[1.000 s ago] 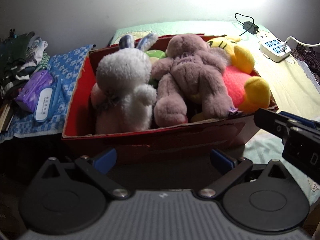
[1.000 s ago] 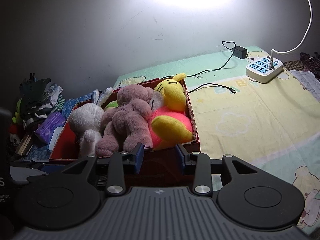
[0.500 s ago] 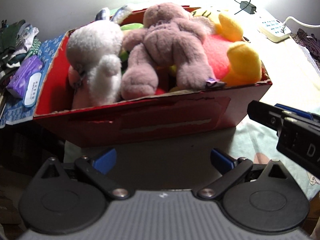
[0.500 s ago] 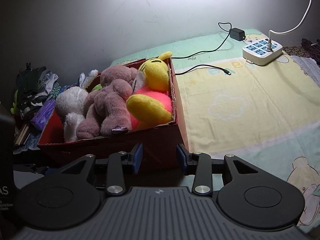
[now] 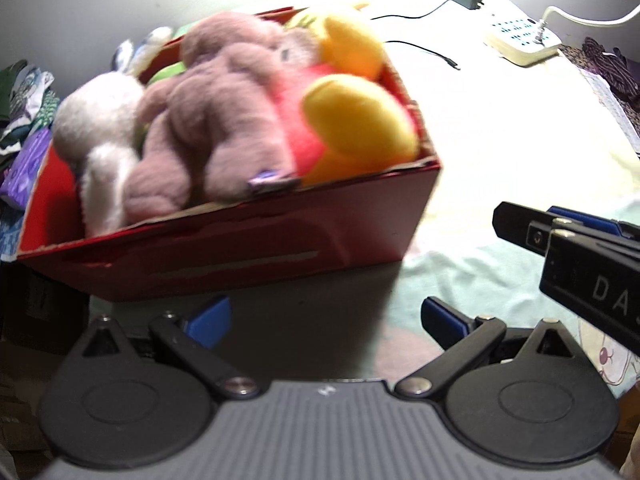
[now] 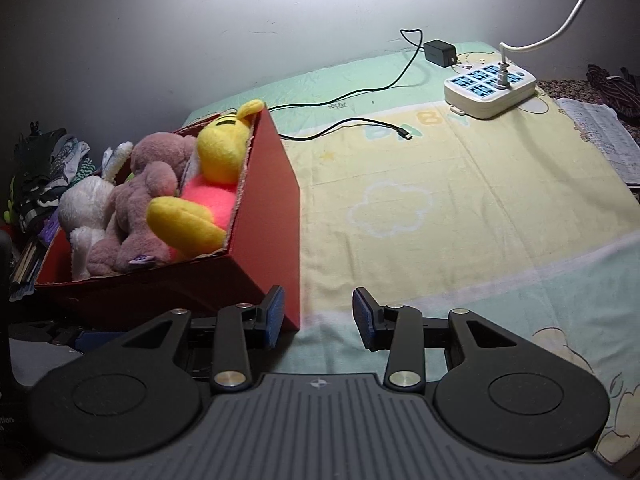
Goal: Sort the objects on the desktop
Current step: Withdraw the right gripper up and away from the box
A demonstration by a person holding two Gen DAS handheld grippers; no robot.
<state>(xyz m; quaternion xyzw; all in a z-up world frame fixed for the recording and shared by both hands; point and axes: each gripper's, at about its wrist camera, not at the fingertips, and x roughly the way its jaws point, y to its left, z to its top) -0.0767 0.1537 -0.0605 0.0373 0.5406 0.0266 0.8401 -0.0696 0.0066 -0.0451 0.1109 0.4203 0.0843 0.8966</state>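
Toys (image 6: 160, 208) sit packed in the red box (image 6: 268, 216) at the blanket's left edge, so sorting looks nearly done. Left gripper (image 5: 326, 318) and right gripper (image 6: 318, 318) hover near, both spread and empty; only a charger cable (image 6: 352, 122) lies loose far right.

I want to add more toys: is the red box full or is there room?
Full: the red box is packed with plush toys bulging above its rim.
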